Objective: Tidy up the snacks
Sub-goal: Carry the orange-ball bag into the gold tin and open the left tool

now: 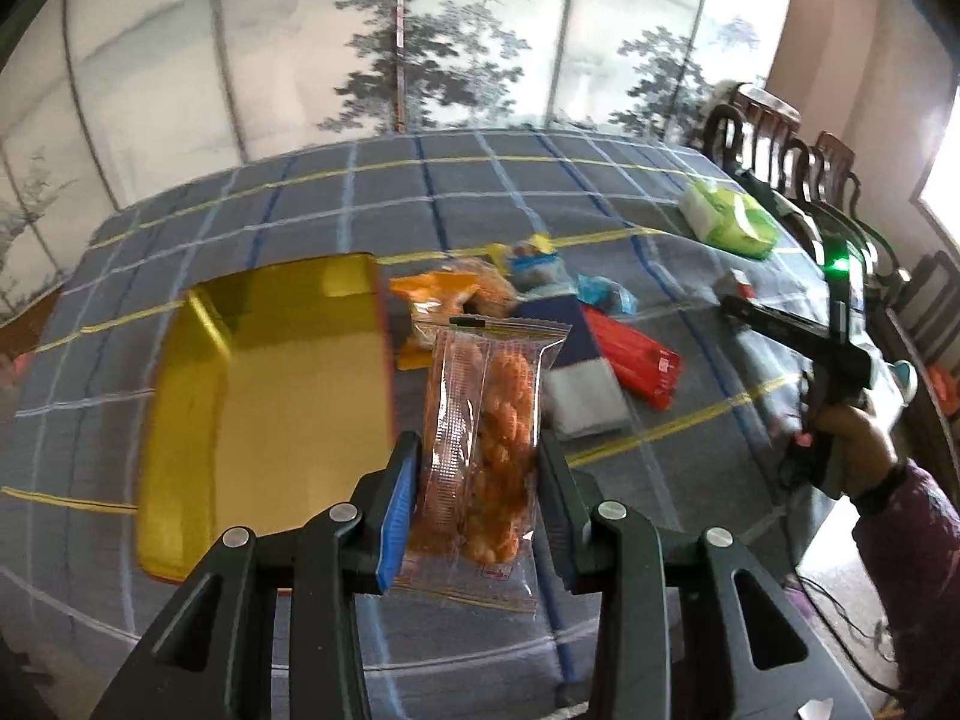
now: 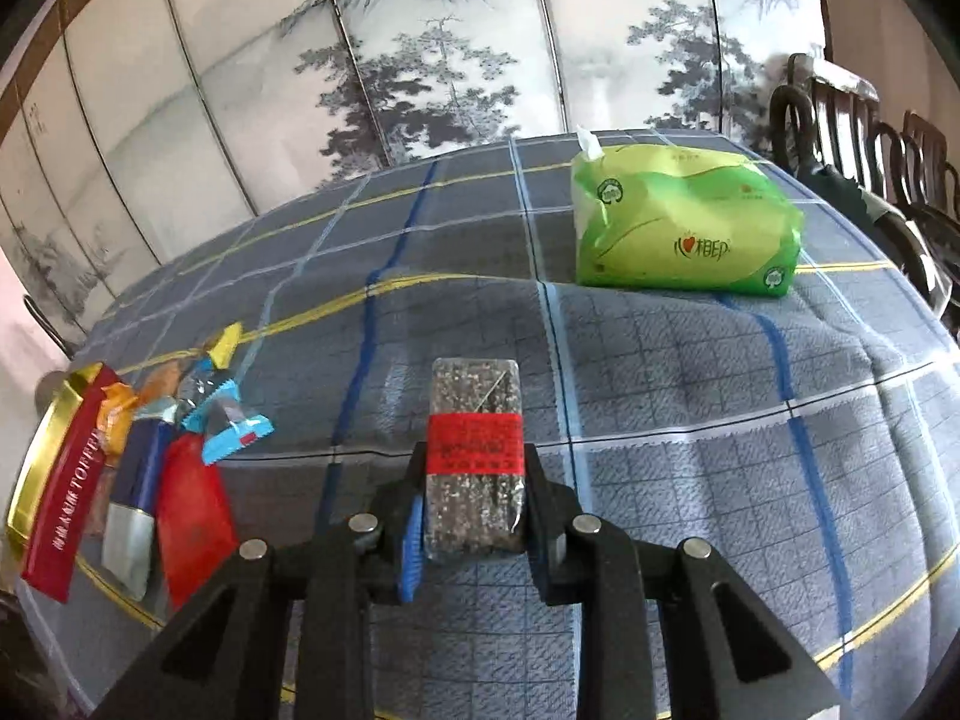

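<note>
My left gripper (image 1: 477, 468) is shut on a clear bag of orange snacks (image 1: 486, 420) and holds it above the cloth, just right of a golden tin box (image 1: 270, 414). My right gripper (image 2: 474, 480) is shut on a dark speckled snack bar with a red label (image 2: 474, 450); the gripper also shows in the left wrist view (image 1: 780, 324) at the far right. A pile of snack packets lies on the table: an orange bag (image 1: 444, 294), a red packet (image 1: 636, 360), a blue and white packet (image 1: 576, 378) and small blue-wrapped sweets (image 1: 606, 291).
A green tissue pack (image 2: 684, 228) sits at the back right of the checked blue tablecloth (image 2: 720, 390). Dark wooden chairs (image 1: 774, 144) stand along the right side. A painted folding screen (image 2: 420, 60) stands behind the table. The tin's gold rim (image 2: 36, 468) and a red toffee packet (image 2: 66, 498) show at the left.
</note>
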`<move>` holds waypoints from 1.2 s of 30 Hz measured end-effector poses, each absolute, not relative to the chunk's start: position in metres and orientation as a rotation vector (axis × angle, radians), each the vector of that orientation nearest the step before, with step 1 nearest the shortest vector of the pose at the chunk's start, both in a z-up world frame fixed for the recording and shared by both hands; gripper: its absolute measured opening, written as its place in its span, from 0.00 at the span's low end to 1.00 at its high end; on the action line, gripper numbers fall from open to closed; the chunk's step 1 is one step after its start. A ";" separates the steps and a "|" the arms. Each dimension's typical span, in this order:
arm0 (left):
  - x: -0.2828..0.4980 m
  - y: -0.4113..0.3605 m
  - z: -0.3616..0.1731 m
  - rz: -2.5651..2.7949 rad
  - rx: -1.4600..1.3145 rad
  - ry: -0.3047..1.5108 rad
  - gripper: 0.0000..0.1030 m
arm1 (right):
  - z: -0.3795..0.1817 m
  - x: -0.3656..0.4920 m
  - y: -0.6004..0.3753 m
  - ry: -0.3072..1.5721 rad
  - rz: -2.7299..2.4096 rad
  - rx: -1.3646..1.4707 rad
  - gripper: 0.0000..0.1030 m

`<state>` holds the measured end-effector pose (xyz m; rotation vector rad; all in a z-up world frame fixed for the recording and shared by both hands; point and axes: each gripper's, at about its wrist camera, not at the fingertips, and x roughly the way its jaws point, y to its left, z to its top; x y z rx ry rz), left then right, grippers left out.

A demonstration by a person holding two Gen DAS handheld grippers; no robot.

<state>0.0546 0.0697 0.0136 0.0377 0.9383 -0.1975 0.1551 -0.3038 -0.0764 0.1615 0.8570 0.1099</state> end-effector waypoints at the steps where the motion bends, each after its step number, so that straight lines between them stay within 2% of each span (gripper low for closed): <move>1: 0.055 0.074 0.014 -0.181 0.043 0.931 0.33 | -0.077 0.156 -0.303 0.861 0.107 0.157 0.26; 12: 0.075 0.116 0.002 -0.039 0.126 0.890 0.33 | -0.079 0.160 -0.299 0.880 0.074 0.113 0.26; 24: 0.125 0.168 -0.033 0.045 0.148 0.942 0.33 | -0.082 0.162 -0.296 0.893 0.036 0.094 0.26; 36: 0.160 0.180 -0.046 0.045 0.155 0.997 0.33 | -0.082 0.161 -0.297 0.896 0.011 0.078 0.26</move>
